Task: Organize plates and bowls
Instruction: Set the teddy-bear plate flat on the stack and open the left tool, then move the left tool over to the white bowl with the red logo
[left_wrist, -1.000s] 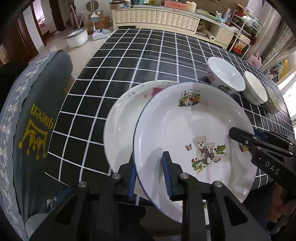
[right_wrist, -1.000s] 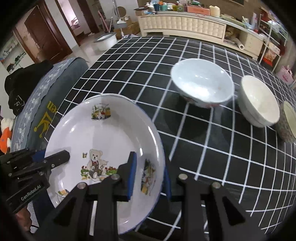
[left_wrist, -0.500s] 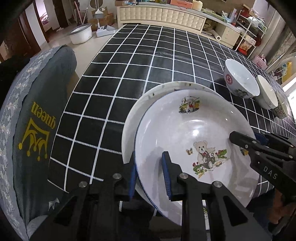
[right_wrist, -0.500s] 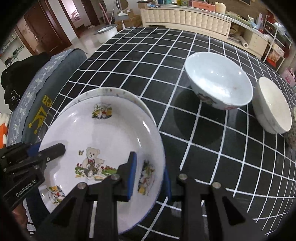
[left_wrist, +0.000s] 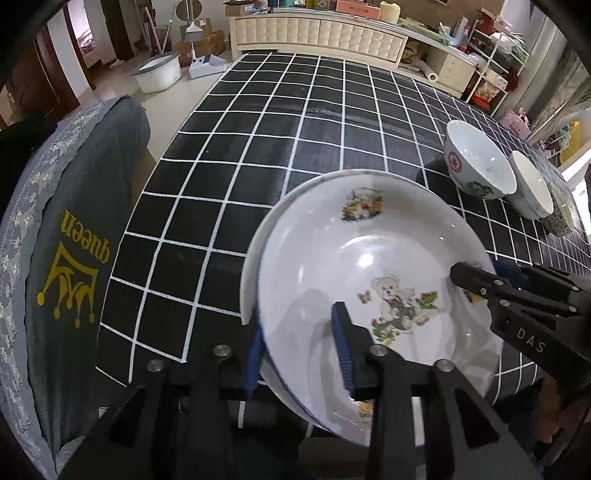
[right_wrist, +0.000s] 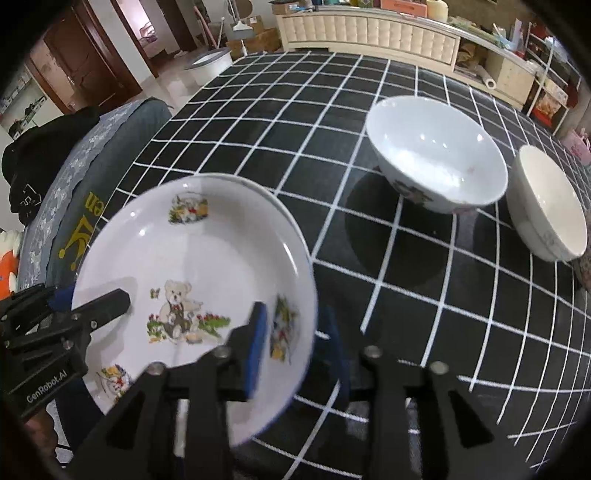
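The plate (left_wrist: 354, 266), a white shallow dish with a thin blue rim, a teddy bear printed in its well and small cartoon prints round its border, lies on a second plate (left_wrist: 255, 251) at the table's (left_wrist: 295, 110) near edge. The left gripper (left_wrist: 299, 343) at its 8 o'clock rim and the right gripper (right_wrist: 295, 332) at 4 o'clock have just been opening; both straddle the rim with pads loosened. Two bowls (right_wrist: 436, 155) stand at 1 o'clock.

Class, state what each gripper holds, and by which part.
Nothing: left gripper and right gripper have just been opening, each straddling a rim of the bear plate, which rests on another plate.
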